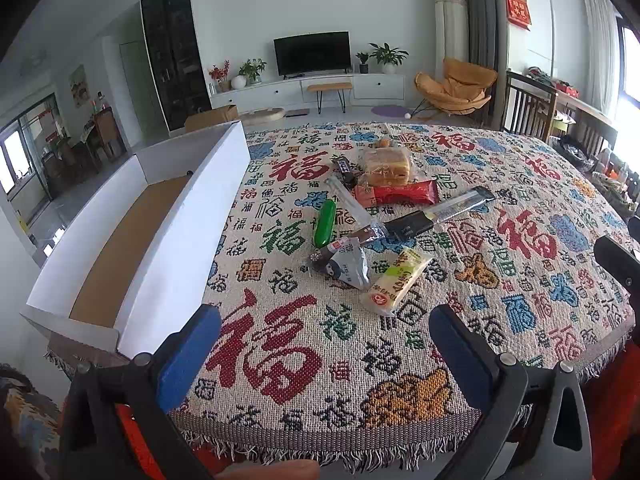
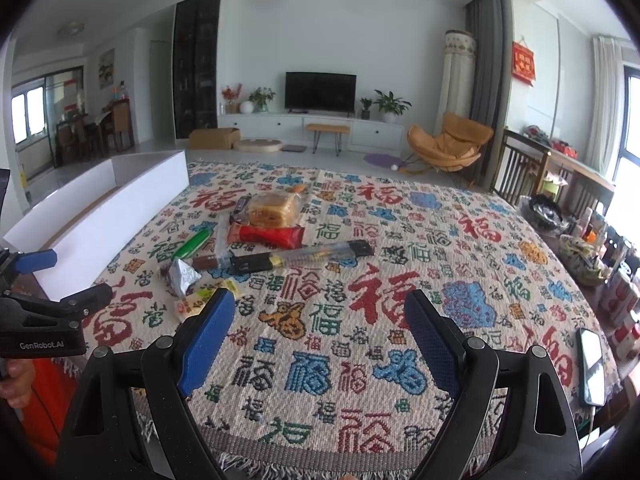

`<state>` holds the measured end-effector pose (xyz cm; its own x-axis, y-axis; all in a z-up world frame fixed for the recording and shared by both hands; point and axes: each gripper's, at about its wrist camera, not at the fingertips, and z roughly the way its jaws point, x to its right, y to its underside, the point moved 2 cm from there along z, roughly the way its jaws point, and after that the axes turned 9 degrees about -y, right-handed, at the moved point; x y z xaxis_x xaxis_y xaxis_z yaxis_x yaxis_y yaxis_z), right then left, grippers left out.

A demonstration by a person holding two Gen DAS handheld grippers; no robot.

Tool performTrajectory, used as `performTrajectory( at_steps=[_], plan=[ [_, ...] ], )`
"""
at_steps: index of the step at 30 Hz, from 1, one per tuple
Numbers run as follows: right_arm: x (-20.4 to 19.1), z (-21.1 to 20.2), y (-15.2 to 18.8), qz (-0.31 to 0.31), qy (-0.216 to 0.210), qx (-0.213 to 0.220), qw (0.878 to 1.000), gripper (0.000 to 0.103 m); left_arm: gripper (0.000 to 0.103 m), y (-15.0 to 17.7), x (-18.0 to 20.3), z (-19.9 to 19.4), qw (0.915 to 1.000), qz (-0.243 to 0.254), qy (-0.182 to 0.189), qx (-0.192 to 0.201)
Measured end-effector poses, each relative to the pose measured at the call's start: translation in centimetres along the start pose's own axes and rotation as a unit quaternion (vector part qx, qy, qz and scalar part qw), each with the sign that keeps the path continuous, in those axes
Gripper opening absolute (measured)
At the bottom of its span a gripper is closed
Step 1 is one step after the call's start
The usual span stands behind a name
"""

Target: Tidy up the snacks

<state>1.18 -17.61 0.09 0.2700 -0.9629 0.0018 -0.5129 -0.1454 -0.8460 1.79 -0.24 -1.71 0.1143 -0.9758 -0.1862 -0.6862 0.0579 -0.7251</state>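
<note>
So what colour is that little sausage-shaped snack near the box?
Green. The sausage-shaped snack shows best in the left wrist view.

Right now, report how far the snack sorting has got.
Nothing looks done: the white box shows only its bare cardboard floor. Nothing is in hand; the left gripper and right gripper are both open and empty. All the snacks remain on the cloth, including the green pack, red packet and bread.
</note>
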Motion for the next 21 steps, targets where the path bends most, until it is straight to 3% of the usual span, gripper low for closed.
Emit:
performTrajectory(
  at_steps=[21],
  plan=[
    [0.4,0.5,0.4,0.003,-0.001,-0.007,1.0,0.089,0.103,0.6,0.2,1.3,0.9997,0.004,-0.006,-0.022]
  ],
)
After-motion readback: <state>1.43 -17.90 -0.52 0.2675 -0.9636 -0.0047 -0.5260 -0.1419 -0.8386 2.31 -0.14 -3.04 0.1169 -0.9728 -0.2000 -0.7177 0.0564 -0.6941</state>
